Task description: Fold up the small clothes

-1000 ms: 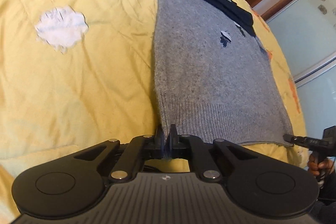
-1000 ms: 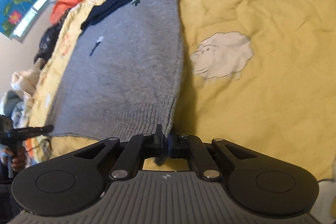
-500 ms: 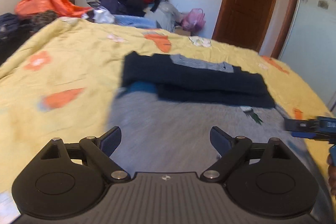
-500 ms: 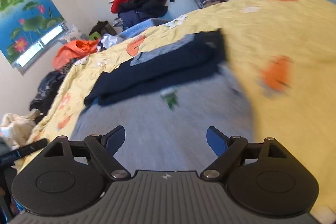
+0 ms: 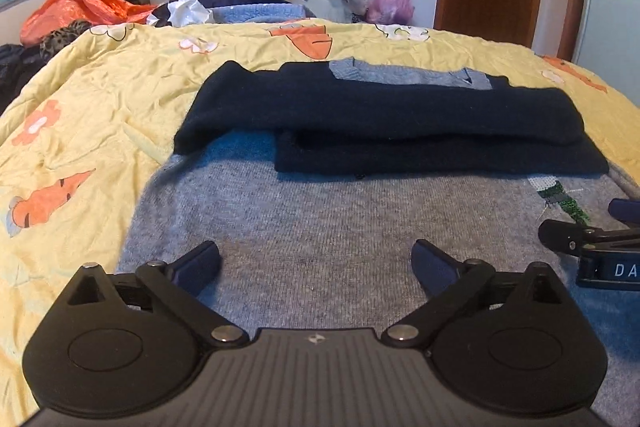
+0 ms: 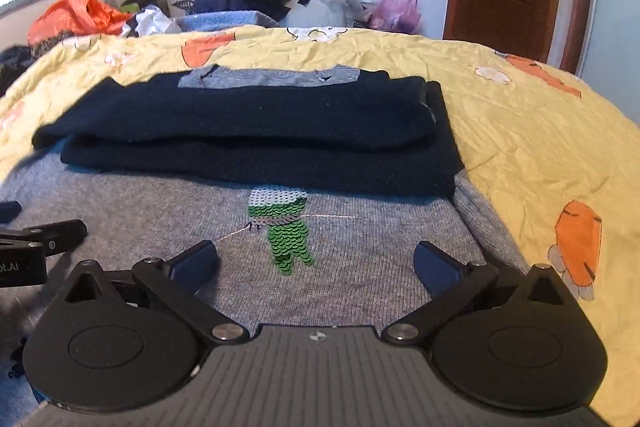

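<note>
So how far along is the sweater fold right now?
Done: both navy sleeves lie folded across the grey sweater on the yellow bedspread. In hand: nothing; the left gripper and right gripper are opening with only flat knit between them. Left: folding the body up.

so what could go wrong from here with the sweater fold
1. The navy sleeves lie stacked across the grey sweater; the top one sticks out past its left edge, so the next fold may drag them crooked.
2. Both claws, left and right, are opening with nothing between them, close side by side; they could bump.
3. The sequin patch could snag a pad.
</note>
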`<state>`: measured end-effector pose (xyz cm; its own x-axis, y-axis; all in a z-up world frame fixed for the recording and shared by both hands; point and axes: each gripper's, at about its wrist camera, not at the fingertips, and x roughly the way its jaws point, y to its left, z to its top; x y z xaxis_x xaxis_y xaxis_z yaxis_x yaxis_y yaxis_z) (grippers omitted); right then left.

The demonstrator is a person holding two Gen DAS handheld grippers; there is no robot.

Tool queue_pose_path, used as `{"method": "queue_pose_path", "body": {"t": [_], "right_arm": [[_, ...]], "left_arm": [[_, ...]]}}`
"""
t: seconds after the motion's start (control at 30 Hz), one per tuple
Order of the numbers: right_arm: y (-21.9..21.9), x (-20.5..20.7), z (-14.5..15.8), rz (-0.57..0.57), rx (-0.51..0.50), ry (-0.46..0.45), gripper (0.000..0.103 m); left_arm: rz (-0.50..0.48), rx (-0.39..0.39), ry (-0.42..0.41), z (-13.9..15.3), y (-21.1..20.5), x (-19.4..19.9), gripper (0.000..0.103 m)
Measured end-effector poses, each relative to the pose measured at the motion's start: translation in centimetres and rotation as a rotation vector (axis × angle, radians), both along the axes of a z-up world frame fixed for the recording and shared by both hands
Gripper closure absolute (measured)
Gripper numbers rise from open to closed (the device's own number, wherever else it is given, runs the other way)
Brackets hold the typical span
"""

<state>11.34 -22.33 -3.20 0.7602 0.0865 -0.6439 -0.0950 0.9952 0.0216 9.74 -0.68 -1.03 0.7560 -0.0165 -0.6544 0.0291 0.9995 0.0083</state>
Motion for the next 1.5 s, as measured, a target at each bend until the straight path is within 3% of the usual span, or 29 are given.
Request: {"method": "queue_pose_path", "body": {"t": [0.27, 0.43, 1.5], "right_arm": [[-0.2, -2.0, 0.6, -0.017, -0.008, 0.029, 0.000], [-0.7, -4.1, 0.3, -0.012, 0.000, -0.005, 0.000], [-0.3, -4.2, 0.3, -0.023, -0.006, -0.014, 0.000]], "left_arm": [[-0.006, -0.002, 0.000, 0.2, 0.0, -0.1, 0.000], [-0.006, -0.001, 0.000, 0.2, -0.1, -0.1, 0.000], [-0.006, 0.000, 0.000, 0.2, 0.1, -0.2, 0.000]]}}
